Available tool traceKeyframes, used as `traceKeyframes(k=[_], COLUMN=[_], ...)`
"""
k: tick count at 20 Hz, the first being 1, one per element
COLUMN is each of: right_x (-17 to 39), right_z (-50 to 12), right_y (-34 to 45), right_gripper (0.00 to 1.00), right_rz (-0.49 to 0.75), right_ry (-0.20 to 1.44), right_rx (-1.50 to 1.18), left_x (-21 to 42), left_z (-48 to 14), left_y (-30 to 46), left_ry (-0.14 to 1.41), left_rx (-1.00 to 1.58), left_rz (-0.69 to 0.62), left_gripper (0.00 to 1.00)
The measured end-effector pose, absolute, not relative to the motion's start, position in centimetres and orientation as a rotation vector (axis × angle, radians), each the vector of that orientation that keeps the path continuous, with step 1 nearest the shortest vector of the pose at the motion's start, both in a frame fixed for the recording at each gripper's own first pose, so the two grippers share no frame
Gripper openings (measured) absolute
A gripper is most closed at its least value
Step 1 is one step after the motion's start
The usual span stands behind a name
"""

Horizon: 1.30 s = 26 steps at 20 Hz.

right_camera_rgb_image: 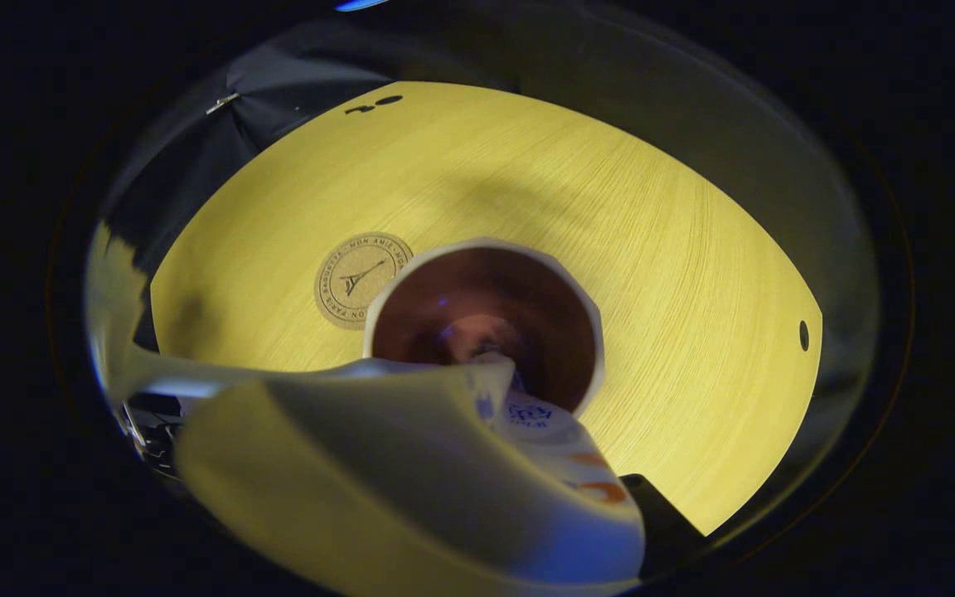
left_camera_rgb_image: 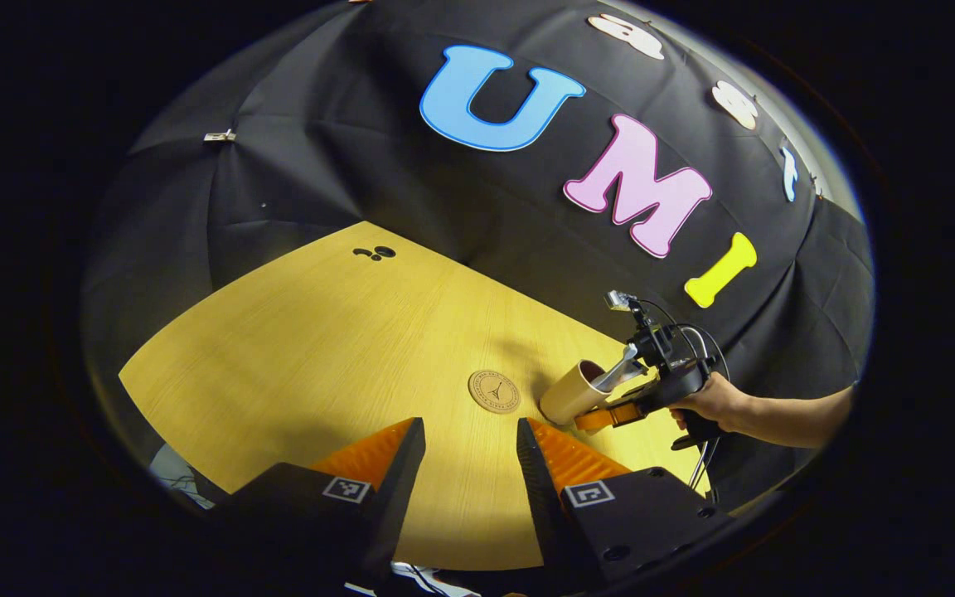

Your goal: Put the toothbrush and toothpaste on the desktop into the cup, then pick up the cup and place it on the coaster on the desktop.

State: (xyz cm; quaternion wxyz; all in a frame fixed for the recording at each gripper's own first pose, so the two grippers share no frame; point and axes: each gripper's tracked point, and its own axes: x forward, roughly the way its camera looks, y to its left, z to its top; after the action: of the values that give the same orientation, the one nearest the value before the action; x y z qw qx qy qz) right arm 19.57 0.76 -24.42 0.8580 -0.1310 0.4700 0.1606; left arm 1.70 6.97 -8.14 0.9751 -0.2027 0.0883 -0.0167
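A cream cup (left_camera_rgb_image: 570, 396) with a dark inside stands on the yellow wooden desktop (left_camera_rgb_image: 320, 348), just right of a round cork coaster (left_camera_rgb_image: 494, 390). My right gripper (left_camera_rgb_image: 610, 408), held by a hand (left_camera_rgb_image: 714, 402), is at the cup's mouth, shut on a white toothpaste tube (left_camera_rgb_image: 622, 373) that slants into it. In the right gripper view I look down into the cup (right_camera_rgb_image: 486, 323). The toothpaste tube (right_camera_rgb_image: 411, 464) covers the foreground, its far end inside the rim, and the coaster (right_camera_rgb_image: 359, 279) lies to the upper left. My left gripper (left_camera_rgb_image: 471, 452) hovers open near the table's front edge.
Small dark holes (left_camera_rgb_image: 374, 252) mark the table's far corner, and another hole (right_camera_rgb_image: 803, 335) sits near its right edge. The black cloth wall closes off the back and sides. Open tabletop stretches left of the coaster.
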Motion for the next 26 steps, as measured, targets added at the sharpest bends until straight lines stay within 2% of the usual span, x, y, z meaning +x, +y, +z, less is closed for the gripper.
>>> traceKeyframes(k=[16,26], right_x=[21.9,22.9], right_z=[-23.3,-24.6], right_y=[10.5,12.6], right_gripper=[0.5,0.5], right_rz=[0.427,0.433], right_ry=[0.982,1.004], right_rx=[-0.318,-0.351], left_x=[-0.5,-0.7], left_z=[-8.5,-8.9], left_y=[10.7,12.5], left_ry=[0.17,0.173], left_rx=[-0.429,-0.446], left_rz=[0.0,0.021], left_gripper=[0.7,0.7])
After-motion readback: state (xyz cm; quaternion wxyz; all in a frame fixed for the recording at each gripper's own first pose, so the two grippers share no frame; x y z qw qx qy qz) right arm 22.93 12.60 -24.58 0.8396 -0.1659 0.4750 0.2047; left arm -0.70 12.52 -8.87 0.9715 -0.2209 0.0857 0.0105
